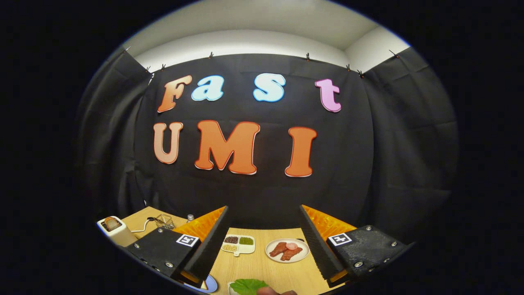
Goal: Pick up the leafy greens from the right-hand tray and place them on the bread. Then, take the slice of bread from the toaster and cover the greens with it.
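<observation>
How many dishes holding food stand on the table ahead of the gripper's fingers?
2: a compartment tray just beyond the open gripper, nearer its left finger, and a round plate of meat beside the right finger. Others may be hidden.

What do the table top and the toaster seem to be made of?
The table top looks like light wood or wood laminate: fine straight grain, matt. The toaster looks like smooth cream plastic or painted metal, slightly glossy; I cannot tell which. The tongs stand open above the table.
</observation>
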`<state>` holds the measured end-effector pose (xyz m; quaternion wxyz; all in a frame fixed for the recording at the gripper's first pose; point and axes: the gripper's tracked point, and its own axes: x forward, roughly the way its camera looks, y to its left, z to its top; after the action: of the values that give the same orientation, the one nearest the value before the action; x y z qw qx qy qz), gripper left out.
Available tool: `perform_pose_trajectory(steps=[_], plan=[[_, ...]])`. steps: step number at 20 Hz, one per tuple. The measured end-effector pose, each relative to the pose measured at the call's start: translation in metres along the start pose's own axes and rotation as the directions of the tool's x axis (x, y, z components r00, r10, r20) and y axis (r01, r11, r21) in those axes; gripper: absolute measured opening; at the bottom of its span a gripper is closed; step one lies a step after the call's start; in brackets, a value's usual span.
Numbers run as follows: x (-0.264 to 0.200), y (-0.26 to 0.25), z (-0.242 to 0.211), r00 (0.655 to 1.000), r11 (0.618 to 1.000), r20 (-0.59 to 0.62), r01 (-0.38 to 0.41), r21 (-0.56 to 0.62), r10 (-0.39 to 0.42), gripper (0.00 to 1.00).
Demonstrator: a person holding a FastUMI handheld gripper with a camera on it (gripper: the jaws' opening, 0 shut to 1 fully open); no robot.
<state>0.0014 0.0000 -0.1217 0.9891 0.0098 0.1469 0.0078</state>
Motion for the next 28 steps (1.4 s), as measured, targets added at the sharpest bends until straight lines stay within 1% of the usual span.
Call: perform_pose_trajectory(steps=[3, 6, 10, 14, 17, 19, 22, 24, 26, 28], plan=[[0.004, -0.004, -0.041, 0.995, 1.0, -0.102, 0.0, 0.011, 0.001, 0.99], [0.004, -0.003, -0.082, 0.977, 1.0, -0.21, -0.013, 0.023, 0.018, 0.99], [-0.001, 0.0, -0.139, 0.934, 0.999, -0.354, -0.038, 0.025, 0.044, 0.99], [-0.007, 0.008, -0.179, 0.889, 0.997, -0.454, -0.076, -0.004, 0.066, 0.99], [-0.011, 0.013, -0.208, 0.845, 0.995, -0.528, -0.1, 0.002, 0.086, 0.99], [-0.015, 0.017, -0.229, 0.807, 0.993, -0.582, -0.115, 0.01, 0.099, 1.0], [-0.023, 0.021, -0.256, 0.741, 0.988, -0.663, -0.155, -0.006, 0.112, 1.0], [-0.028, 0.023, -0.276, 0.705, 0.984, -0.698, -0.18, -0.007, 0.124, 0.99], [-0.034, 0.026, -0.301, 0.65, 0.98, -0.751, -0.199, -0.016, 0.12, 0.97], [-0.037, 0.029, -0.312, 0.619, 0.974, -0.776, -0.224, -0.023, 0.124, 0.97]])
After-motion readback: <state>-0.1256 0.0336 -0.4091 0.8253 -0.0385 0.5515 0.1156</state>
